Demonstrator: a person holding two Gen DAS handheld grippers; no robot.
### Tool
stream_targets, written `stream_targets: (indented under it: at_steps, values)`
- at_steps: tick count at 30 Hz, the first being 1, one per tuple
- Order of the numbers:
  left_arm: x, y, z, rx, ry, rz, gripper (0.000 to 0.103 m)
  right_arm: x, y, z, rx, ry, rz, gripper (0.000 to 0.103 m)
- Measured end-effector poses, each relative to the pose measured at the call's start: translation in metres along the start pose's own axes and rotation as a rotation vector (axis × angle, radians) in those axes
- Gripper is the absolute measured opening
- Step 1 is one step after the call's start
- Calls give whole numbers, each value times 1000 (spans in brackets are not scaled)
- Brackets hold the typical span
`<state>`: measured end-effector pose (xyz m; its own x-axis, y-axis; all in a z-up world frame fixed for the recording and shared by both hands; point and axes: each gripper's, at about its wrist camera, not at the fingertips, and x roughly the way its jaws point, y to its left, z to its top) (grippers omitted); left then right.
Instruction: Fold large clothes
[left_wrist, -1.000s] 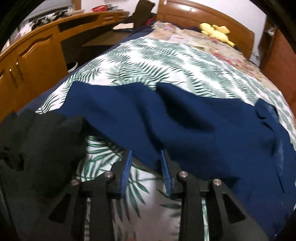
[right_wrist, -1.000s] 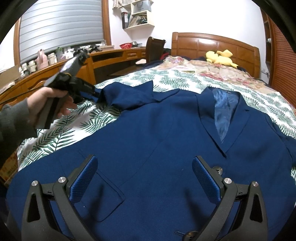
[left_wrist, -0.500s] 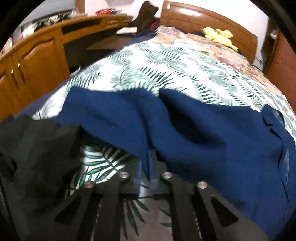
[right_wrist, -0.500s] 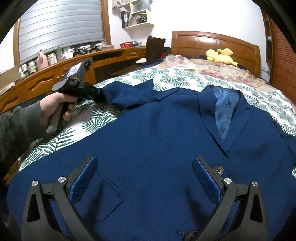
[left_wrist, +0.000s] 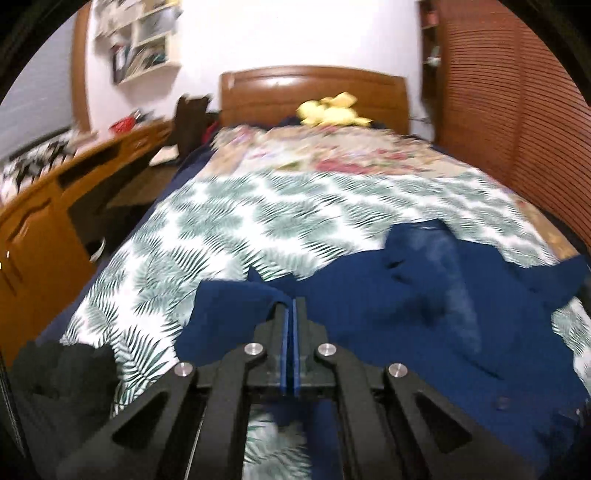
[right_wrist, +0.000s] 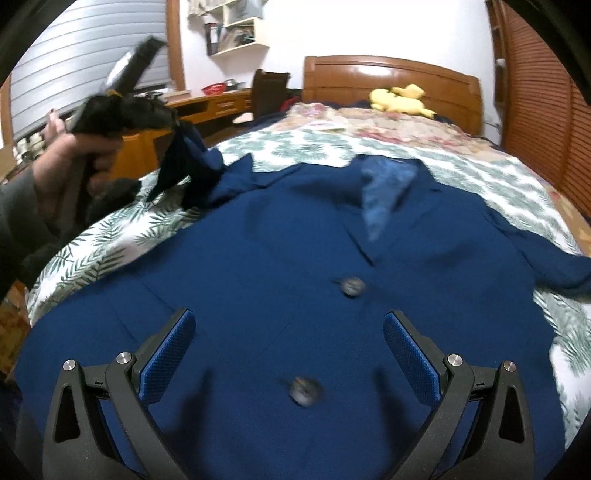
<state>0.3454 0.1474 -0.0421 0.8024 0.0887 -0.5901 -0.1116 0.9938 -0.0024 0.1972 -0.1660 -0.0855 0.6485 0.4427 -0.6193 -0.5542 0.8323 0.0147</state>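
1. Left claw (left_wrist: 290, 314): jaws pressed together on the end of the jacket's sleeve (right_wrist: 184, 162). From the right wrist view the sleeve hangs from it, lifted off the bed, at the jacket's left shoulder side. Picture is motion-blurred, so how much cloth sits between the pads cannot be told.

2. Right claw (right_wrist: 288, 354): jaws wide apart, nothing between them, hovering over the jacket's lower front near the lower button (right_wrist: 303, 390).

3. Jacket (right_wrist: 280, 266): navy, lying front-up and spread flat on the bed (left_wrist: 258, 221), collar toward the headboard (right_wrist: 391, 75), the other sleeve out to the jacket's right side.

4. Risk: thin pinch at the sleeve end. If only the edge is caught, the cloth may slip out partway through the fold across the jacket's chest.

5. Risk: nothing pins the jacket body. Pulling the sleeve over could drag the whole jacket sideways and rumple the front; the right claw pressing beside the buttons would likely prevent this.

6. Risk: sleeve hangs twisted, judging from its bunched look; laid down like that it would leave a lump on the jacket.

7. Risk: dark garment (left_wrist: 55, 373) lies just left of the jacket's hem corner; a low swing could snag it.
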Motion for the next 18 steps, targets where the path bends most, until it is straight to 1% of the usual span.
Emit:
stream_targets:
  at_steps: [4, 8, 13, 16, 18]
  values:
    - [-37, -40, 2, 36, -32, -47, 0, -12, -17, 3, 15, -27, -28, 103]
    - [-69, -73, -10, 58, -37, -88, 0, -21, -31, 5, 21, -47, -40, 103]
    - [-91, -94, -35, 51, -17, -148, 0, -29, -40, 6, 34, -60, -31, 103]
    - [-95, -97, -53, 42, 20, -153, 0, -31, -47, 7, 53, -66, -28, 103]
    - [-100, -98, -64, 50, 26, -138, 0, -30, -50, 9, 68, -70, -28, 103]
